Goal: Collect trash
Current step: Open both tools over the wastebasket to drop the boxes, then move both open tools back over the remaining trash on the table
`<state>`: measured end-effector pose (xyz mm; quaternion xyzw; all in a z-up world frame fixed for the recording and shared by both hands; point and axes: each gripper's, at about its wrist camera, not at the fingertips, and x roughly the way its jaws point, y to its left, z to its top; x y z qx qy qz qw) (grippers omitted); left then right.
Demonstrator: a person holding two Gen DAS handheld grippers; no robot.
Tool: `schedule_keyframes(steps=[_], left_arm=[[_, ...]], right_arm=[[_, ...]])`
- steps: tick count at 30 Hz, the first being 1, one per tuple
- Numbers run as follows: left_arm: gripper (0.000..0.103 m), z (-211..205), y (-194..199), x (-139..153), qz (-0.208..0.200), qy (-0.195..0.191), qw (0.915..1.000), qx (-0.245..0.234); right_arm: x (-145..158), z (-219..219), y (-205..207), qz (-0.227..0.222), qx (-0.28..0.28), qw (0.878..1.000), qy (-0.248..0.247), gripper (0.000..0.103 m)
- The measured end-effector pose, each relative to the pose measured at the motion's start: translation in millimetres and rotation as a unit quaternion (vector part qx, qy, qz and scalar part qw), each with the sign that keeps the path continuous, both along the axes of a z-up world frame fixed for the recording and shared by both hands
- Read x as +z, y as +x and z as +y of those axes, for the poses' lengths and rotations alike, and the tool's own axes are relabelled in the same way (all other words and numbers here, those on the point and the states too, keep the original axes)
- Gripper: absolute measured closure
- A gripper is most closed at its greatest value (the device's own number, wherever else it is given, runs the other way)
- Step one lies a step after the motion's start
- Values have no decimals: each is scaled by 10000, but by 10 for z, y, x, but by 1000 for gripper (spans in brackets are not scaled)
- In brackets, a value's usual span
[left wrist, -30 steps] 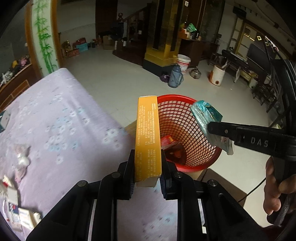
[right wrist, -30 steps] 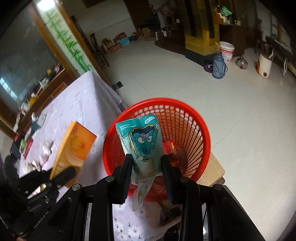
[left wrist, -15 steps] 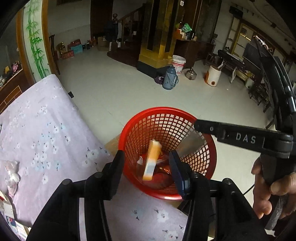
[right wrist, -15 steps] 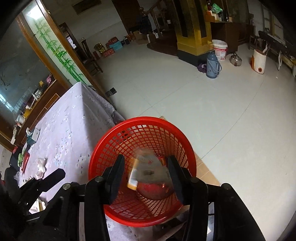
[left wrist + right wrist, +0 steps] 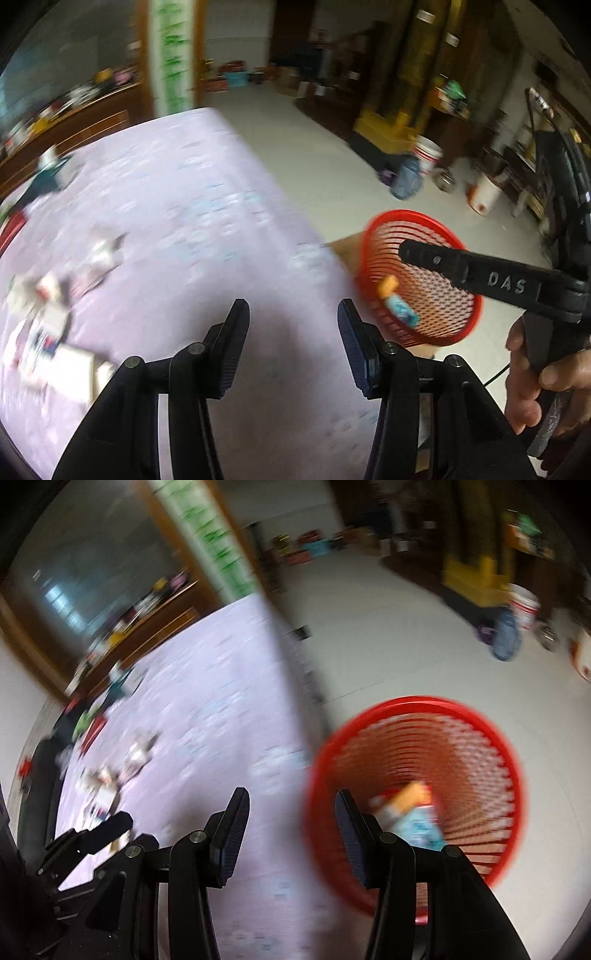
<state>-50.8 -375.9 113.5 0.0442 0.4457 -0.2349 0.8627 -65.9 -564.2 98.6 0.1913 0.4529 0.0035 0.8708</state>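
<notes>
Left gripper (image 5: 293,321) gapes empty over blurred tablecloth (image 5: 177,206); red basket (image 5: 424,221) holds perhaps 2 wrappers.

One red mesh basket (image 5: 421,280) stands on the floor to the right of one table with a lilac flowered cloth (image 5: 192,229). Two items lie inside the basket: an orange box (image 5: 408,799) and a teal wrapper (image 5: 421,829). Far right, one white bucket (image 5: 427,153) and one blue jug (image 5: 406,181). The litter on the left of the table is too blurred to count.
</notes>
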Motion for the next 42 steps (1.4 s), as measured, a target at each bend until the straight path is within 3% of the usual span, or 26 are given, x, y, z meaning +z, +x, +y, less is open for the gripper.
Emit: schedule_keyframes(steps=[4,11,17,23,30,36,39,42], left_arm=[[55,611,-114,-4,-22,65,9974,718],[55,1664,-306,-28,53,144,9879,1540],[55,2478,-401,-3,60,101,9785,2058],[55,3040,-504,32,44,59,9735,2287],[54,3311,-432,-26,104,3,9759,2182],[52,3388,-288,-69,124,-18,9798,1994],[52,3365,-210,-83,150,-120,9823,1865],[51,3285,-120,-116,156,-98,9855,1687]], right_arm=[[-107,635,194,86,866,9961,108,51],[-236,1649,324,238,1919,9808,255,50],[-246,2363,428,218,2676,9631,-173,41],[-302,2936,706,267,3285,9434,-372,31],[-606,3290,925,587,3661,9242,-921,31],[-723,3533,640,733,3950,9024,-1555,31],[-659,3506,530,678,3896,9055,-1538,31],[-521,3315,497,600,3656,9187,-1371,31]])
